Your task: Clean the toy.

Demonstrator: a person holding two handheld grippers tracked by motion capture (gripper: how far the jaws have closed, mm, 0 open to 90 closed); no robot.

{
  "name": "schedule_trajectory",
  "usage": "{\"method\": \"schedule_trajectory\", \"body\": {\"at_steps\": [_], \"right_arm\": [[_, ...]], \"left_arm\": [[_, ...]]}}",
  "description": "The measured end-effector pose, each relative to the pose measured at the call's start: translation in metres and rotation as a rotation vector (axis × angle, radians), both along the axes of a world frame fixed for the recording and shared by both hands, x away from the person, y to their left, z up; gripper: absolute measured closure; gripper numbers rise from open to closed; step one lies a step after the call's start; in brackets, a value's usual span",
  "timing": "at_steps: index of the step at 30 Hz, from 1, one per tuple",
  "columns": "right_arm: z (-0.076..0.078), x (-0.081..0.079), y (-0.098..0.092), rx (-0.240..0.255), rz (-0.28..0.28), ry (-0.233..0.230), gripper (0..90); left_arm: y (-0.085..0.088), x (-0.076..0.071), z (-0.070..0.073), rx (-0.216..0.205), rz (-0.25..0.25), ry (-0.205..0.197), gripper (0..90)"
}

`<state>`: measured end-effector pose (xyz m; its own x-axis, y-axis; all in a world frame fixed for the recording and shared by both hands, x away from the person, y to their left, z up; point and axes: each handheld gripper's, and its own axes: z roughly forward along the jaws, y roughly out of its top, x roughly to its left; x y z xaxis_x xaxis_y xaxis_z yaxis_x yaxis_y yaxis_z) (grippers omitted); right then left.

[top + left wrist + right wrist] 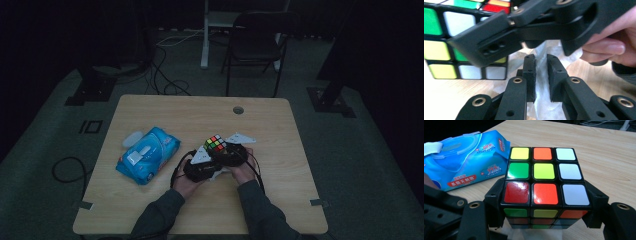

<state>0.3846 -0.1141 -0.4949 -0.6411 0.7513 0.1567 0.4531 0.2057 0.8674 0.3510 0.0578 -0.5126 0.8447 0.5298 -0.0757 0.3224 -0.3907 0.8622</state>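
The right hand-held gripper [546, 220] grips a scrambled puzzle cube [544, 187], its two black jaws pressed against the cube's lower layer from either side. In the high view the cube [215, 144] sits near the middle of the counter [280, 200], a little toward the near edge, between both hands. The left hand-held gripper [541, 75] has its jaws drawn narrow around a crumpled white tissue [541, 105], which lies on the wood just beside the cube [454, 42]; the pads sit close on the tissue. A blue pack of wet wipes [148, 154] lies toward the counter's left edge, well apart from the cube.
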Motion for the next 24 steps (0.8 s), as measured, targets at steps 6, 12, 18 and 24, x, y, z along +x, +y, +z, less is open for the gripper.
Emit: {"method": "schedule_trajectory", "body": {"at_steps": [6,12,18,24], "right_arm": [[-0.0005,0.0002,-0.0007,0.0,-0.004,0.005,34.2],[-0.0005,-0.0013,0.0017,-0.001,0.002,0.003,34.2],[-0.0002,-0.002,0.0038,0.0,0.008,0.004,34.2],[0.0,-0.0014,0.0007,-0.009,-0.001,-0.002,34.2]], "left_arm": [[0.0036,0.0018,0.0006,-0.004,0.018,-0.004,80.1],[0.0027,0.0027,0.0015,-0.004,0.015,-0.007,80.1],[0.003,0.0028,-0.0004,-0.001,0.017,-0.001,80.1],[0.0088,0.002,-0.0035,-0.002,0.029,0.005,80.2]]}}
